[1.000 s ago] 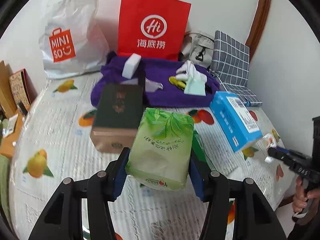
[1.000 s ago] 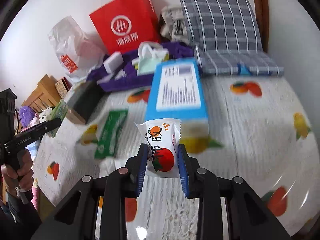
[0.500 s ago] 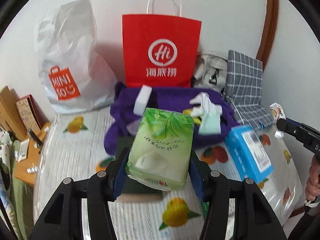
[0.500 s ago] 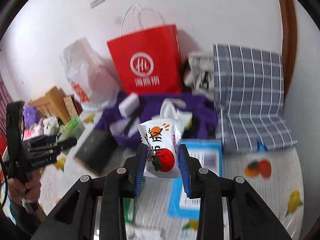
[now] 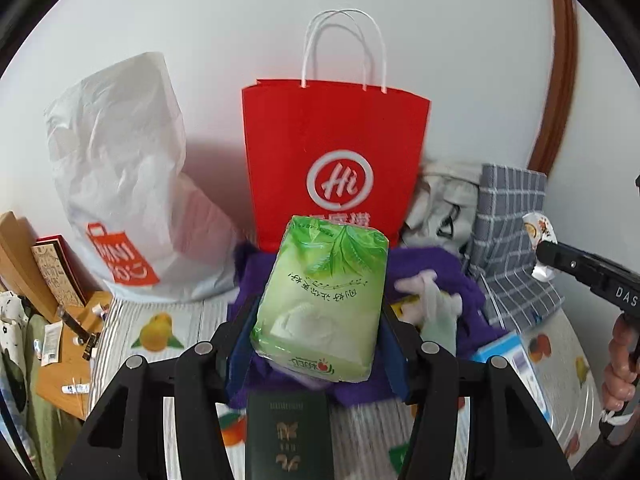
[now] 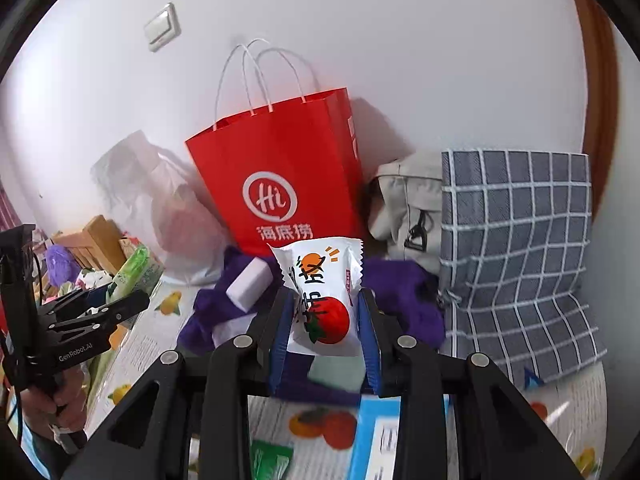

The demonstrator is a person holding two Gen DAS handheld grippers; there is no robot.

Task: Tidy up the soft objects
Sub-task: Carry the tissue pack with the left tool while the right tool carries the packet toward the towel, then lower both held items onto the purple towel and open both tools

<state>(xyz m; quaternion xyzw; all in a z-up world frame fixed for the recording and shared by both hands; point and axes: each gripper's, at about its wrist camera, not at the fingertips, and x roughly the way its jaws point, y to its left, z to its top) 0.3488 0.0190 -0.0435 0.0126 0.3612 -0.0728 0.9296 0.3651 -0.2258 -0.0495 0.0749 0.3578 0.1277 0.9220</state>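
My left gripper (image 5: 318, 344) is shut on a green tissue pack (image 5: 322, 304), held up in front of the red paper bag (image 5: 336, 160). My right gripper (image 6: 326, 340) is shut on a white snack packet (image 6: 324, 292) printed with a tomato and an orange. From the left wrist camera, the right gripper (image 5: 538, 258) with its packet enters from the right. In the right wrist view the left gripper (image 6: 132, 292) and green pack (image 6: 138, 272) show at the left. A purple towel (image 6: 400, 292) lies below the red bag (image 6: 280, 184), with a white block (image 6: 250, 284) on it.
A white plastic bag (image 5: 120, 184) stands left of the red bag. A grey checked pillow (image 6: 516, 248) and a beige bag (image 6: 408, 208) lean at the right. A dark green box (image 5: 288, 436) and a blue box (image 5: 516, 356) lie on the fruit-print sheet (image 5: 168, 332).
Both grippers have risen and moved toward the red bag, still holding their packs. The bag and wall now fill more of both views, and the bed has dropped lower.
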